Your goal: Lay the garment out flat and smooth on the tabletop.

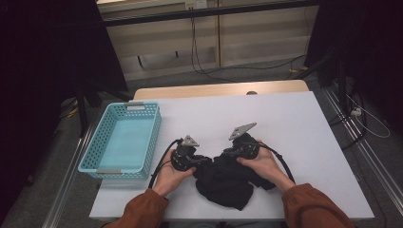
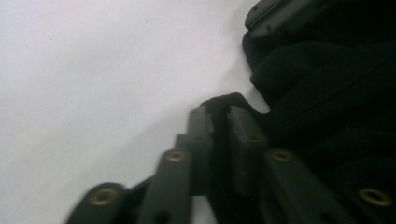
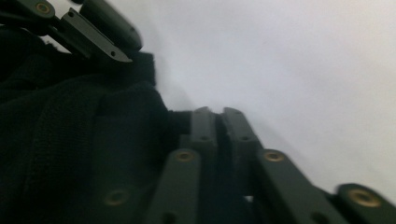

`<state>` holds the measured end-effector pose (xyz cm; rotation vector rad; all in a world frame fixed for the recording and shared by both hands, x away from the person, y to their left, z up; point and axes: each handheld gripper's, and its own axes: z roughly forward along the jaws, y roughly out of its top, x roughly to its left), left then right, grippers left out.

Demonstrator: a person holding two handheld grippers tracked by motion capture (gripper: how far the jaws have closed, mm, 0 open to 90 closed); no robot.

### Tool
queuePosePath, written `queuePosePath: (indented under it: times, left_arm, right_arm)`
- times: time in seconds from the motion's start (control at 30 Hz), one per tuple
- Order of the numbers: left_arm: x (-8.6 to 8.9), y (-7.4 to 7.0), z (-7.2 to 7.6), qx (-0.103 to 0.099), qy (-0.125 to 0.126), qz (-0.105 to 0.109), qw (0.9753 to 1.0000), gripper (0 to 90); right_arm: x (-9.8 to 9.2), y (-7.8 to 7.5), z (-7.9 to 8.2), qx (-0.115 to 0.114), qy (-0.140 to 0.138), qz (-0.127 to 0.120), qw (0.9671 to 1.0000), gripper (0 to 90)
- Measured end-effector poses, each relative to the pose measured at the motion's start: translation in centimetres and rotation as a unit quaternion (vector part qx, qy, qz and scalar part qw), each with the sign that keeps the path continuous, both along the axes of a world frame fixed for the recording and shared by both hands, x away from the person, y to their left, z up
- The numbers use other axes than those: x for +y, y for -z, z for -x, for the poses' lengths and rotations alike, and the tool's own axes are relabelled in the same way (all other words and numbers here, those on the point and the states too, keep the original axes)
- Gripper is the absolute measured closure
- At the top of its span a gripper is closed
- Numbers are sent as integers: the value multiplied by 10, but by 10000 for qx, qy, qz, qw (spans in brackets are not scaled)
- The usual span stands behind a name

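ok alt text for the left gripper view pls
The left tongs are shut on a fold of black cloth, seen close up along the two black jaws. The cloth is bunched at right on a white table, with part of the other tongs at the top right.

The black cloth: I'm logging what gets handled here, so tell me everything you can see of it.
The black cloth is a soft, dark, knit-looking fabric, crumpled in a loose heap with folds, lying on the near part of the white table, right of the blue basket. Both grippers pinch it: the left gripper is shut on an edge, and the right gripper is shut on another edge. What kind of garment it is cannot be told.
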<state>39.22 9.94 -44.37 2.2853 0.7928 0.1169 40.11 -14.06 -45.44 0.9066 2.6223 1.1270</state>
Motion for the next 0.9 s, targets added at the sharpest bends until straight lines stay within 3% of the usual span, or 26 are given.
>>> queuePosePath:
  times: [0.07,0.1,0.13,0.17,0.2,0.23,0.4,0.43,0.47,0.5,0.57,0.67,0.7,0.73,0.83,0.87,0.9]
  left_arm:
    - [1,-1,-1,1,9,34,10000,848]
    - [2,-4,-2,21,-47,178,9998,854]
    - [2,-4,-2,21,-47,178,9998,857]
    - [2,-8,-4,-103,-114,266,9995,859]
    - [2,-8,-4,-103,-114,266,9995,860]
    - [4,-13,-6,-180,-193,399,9989,861]
    - [7,-20,-9,-386,-336,581,9970,863]
    - [9,-24,-9,-468,-385,680,9958,863]
    - [9,-24,-9,-468,-385,680,9958,863]
    - [11,-28,-11,-571,-448,779,9943,863]
    - [12,-31,-12,-658,-454,814,9935,863]
    - [15,-36,-14,-777,-509,959,9911,864]
    - [16,-38,-15,-818,-550,1011,9900,865]
    - [16,-38,-15,-818,-550,1011,9900,865]
    - [15,-40,-15,-898,-522,1062,9889,865]
    - [15,-40,-15,-898,-522,1062,9889,865]
    - [14,-40,-14,-962,-481,1042,9887,865]
  right_arm:
    - [0,-2,0,-74,53,3,10000,859]
    - [-5,-7,0,-220,220,-138,9994,863]
    - [-7,-10,-1,-270,303,-203,9990,863]
    - [-11,-13,-2,-340,413,-248,9983,864]
    - [-11,-13,-2,-340,413,-248,9983,864]
    - [-20,-20,-3,-436,629,-426,9962,864]
    - [-37,-31,-4,-661,915,-608,9917,865]
    - [-45,-37,-4,-752,1044,-689,9893,865]
    - [-45,-37,-4,-752,1044,-689,9893,865]
    - [-53,-42,-4,-868,1209,-772,9858,865]
    - [-55,-45,-5,-902,1269,-806,9845,864]
    - [-65,-53,-4,-1071,1483,-882,9792,863]
    - [-71,-57,-4,-1159,1616,-910,9758,863]
    - [-71,-57,-4,-1159,1616,-910,9758,863]
    - [-82,-59,-3,-1290,1865,-856,9702,863]
    - [-82,-59,-3,-1290,1865,-856,9702,863]
    - [-88,-58,-3,-1283,2032,-845,9670,862]
